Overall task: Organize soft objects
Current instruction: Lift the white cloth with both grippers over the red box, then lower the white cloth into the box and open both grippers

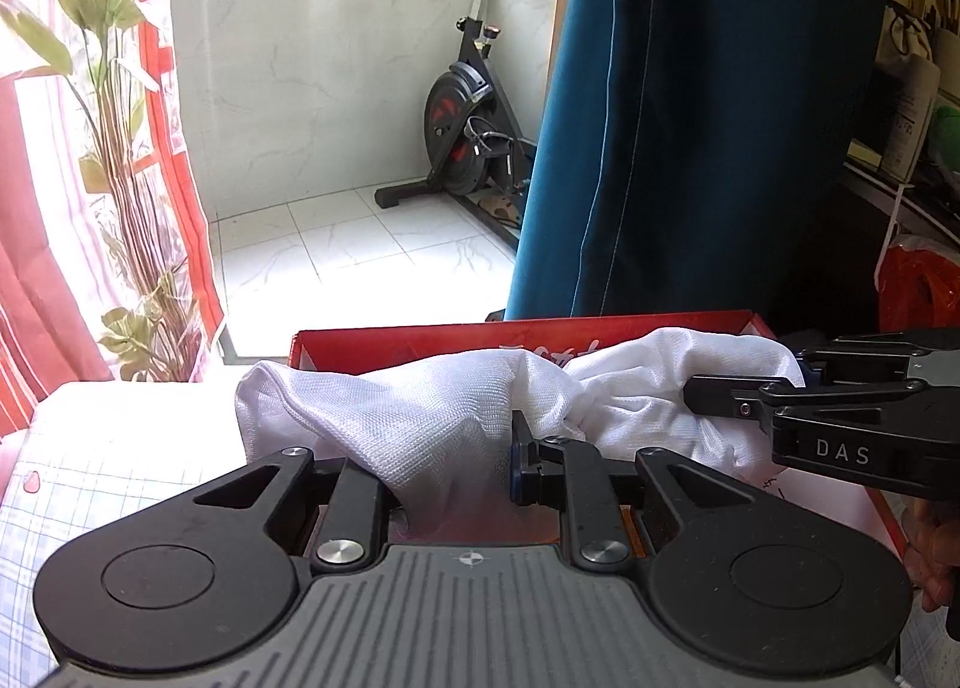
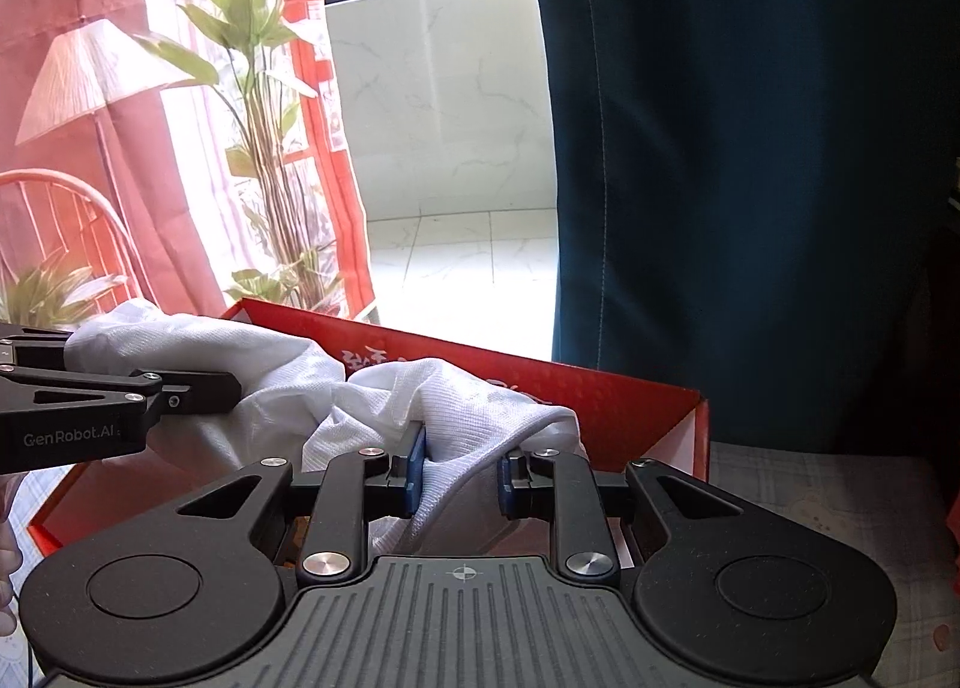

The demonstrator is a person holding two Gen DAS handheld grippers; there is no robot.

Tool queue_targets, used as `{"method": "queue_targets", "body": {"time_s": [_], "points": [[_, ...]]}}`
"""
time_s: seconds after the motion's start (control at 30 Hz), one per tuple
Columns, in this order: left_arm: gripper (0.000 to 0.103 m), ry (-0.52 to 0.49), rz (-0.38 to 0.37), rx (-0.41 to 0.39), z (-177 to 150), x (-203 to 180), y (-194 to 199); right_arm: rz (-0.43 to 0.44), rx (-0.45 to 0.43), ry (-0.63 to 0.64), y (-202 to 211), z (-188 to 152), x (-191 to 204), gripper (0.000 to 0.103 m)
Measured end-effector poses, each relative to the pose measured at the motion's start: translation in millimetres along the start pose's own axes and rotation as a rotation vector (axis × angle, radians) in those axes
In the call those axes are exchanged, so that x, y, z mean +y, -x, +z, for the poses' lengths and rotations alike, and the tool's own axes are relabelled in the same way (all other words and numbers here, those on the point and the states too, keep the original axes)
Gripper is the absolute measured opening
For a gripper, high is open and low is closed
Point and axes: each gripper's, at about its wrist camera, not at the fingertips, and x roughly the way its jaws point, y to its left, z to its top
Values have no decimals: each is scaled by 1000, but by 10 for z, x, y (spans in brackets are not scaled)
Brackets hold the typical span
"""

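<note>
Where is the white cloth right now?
In both wrist views, the white cloth is bunched over the open red box, gripped between both grippers.

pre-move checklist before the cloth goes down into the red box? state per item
1. Left gripper shut on white cloth: ok.
2. Right gripper shut on the cloth: ok.
3. Cloth over the red box opening: ok.
4. Cloth clear of the box walls: not ok, it drapes over the far left rim.
5. Box floor free underneath: cannot tell, cloth hides it.
6. Grippers apart from each other: ok.
</note>
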Motion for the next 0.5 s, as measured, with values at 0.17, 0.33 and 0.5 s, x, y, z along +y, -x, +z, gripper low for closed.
{"method": "queue_targets", "body": {"time_s": [0.17,0.33,0.5], "points": [[29,-21,-1,51,27,-2,-199,-21,68,-13,-233,26,-12,21],[47,-37,8,67,33,1,-248,-47,107,-28,-345,-2,-61,28],[56,-37,16,35,26,42,-103,-64,83,-42,-287,-11,-92,33]]}}
